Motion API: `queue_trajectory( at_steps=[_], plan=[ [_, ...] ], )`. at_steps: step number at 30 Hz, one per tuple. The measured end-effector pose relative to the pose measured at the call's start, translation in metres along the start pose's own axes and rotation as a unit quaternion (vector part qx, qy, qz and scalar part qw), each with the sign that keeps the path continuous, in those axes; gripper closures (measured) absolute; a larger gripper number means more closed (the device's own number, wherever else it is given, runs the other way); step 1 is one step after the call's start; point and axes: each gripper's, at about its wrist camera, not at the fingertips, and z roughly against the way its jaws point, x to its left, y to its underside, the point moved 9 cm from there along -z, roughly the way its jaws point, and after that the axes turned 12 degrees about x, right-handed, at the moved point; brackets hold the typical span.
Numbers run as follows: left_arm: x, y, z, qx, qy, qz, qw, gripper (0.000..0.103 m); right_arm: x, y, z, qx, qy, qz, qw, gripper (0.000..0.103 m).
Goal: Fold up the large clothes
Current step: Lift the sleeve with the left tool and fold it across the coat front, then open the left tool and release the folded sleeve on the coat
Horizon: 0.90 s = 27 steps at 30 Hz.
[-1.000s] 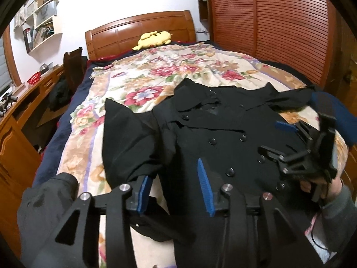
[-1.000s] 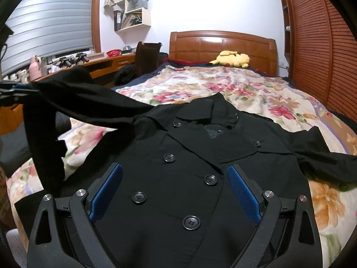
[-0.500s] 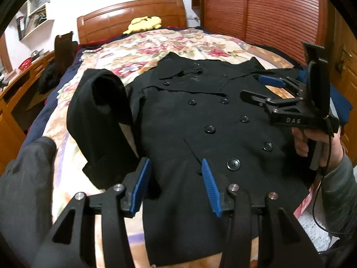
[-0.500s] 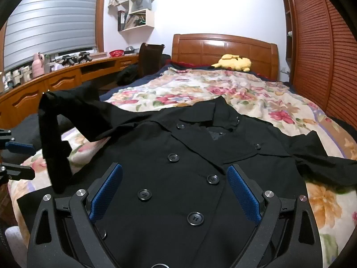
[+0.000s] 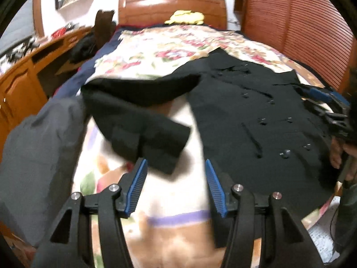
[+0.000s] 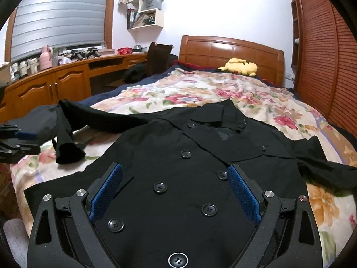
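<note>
Across the floral bedspread of a wooden-framed bed lies a black double-breasted coat, front up, its collar toward the headboard and its buttons showing in two rows. The coat's sleeve on the window side is bent back on itself and lies on the bedspread just beside the coat's body, with its cuff end near the left gripper. That gripper points down at the bed with its jaws opening; nothing is between its blue pads, only bare bedspread below them, and the view is blurred. The right gripper hovers over the lower front of the coat with its jaws spread wide and nothing pinched; in the left wrist view it shows at the far right edge with a hand behind it. The other sleeve stretches out toward the louvred wardrobe doors. A grey garment is heaped at the bed's edge beside the folded sleeve. A yellow plush toy rests by the headboard.
</note>
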Motion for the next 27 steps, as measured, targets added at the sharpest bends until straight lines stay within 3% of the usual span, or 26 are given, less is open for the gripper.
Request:
queue_trajectory(
  at_steps=[2,6,10,17,19,21,23,27],
  plan=[
    [0.008,0.003,-0.009,0.005,0.003,0.013,0.9999,0.05,0.002,0.0,-0.001,0.001,-0.001,0.001,1.0,0.006],
    [0.01,0.003,-0.028,0.017,0.045,0.042,0.9979,0.05,0.002,0.0,-0.002,0.001,0.0,0.002,1.0,0.006],
    [0.0,0.0,-0.045,0.027,0.046,0.038,0.9978,0.049,0.002,0.0,-0.001,0.0,0.001,0.0,1.0,0.006],
    [0.016,-0.006,-0.07,0.041,-0.017,0.041,0.9982,0.05,-0.005,0.003,-0.001,-0.003,0.004,-0.008,1.0,0.006],
    [0.031,-0.011,-0.069,0.028,-0.036,0.053,0.9976,0.065,-0.01,0.004,0.002,-0.007,0.006,-0.012,1.0,0.006],
    [0.045,-0.019,-0.066,0.025,-0.058,0.05,0.9967,0.088,-0.016,0.005,0.006,-0.011,0.007,-0.016,1.0,0.006],
    [0.052,-0.026,-0.059,0.018,-0.071,0.042,0.9965,0.099,-0.025,0.007,0.011,-0.014,0.009,-0.021,1.0,0.006],
    [0.057,-0.06,-0.025,-0.027,-0.106,0.025,0.9936,0.102,-0.047,0.017,0.025,-0.018,0.019,-0.031,0.999,0.006]
  ],
)
